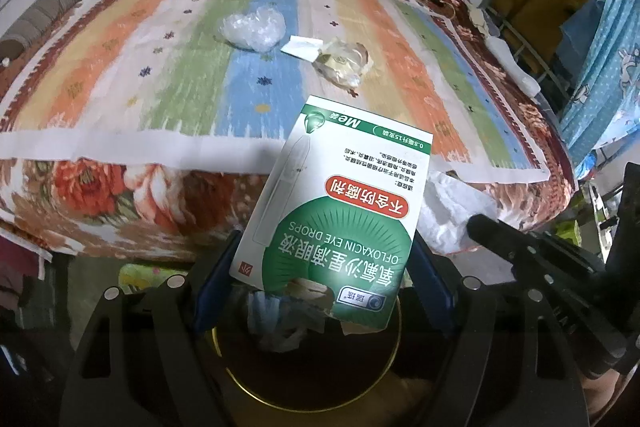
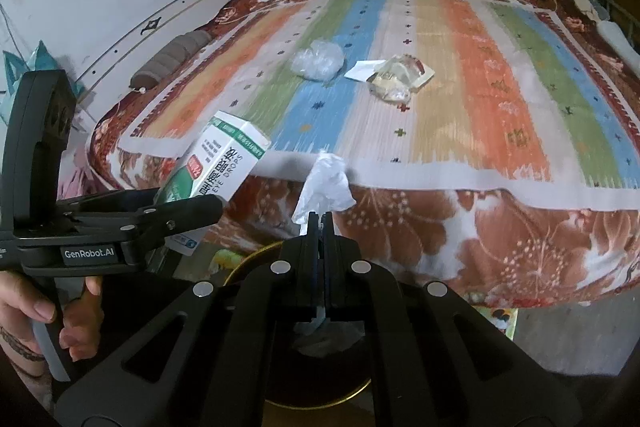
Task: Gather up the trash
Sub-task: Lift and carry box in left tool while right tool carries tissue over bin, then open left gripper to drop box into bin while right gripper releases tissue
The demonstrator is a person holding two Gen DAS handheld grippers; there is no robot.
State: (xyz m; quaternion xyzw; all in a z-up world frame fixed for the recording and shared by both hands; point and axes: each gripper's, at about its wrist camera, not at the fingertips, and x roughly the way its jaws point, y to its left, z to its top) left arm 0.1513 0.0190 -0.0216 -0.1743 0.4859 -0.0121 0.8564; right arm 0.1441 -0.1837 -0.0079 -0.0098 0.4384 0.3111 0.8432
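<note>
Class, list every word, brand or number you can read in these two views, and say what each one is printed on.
"OFLOXACIN EYE DROPS" – eye drops box in the left gripper, upside down.
"Me" – green band on the same box.
"不含防腐剂" – red label on the box.
"氧氟沙星滴眼液" – large Chinese title on the box.
"GenRobot.AI" – body of the left gripper.
Small Chinese print on the box: too small to read.
Wrappers on the bed: no legible text.
</note>
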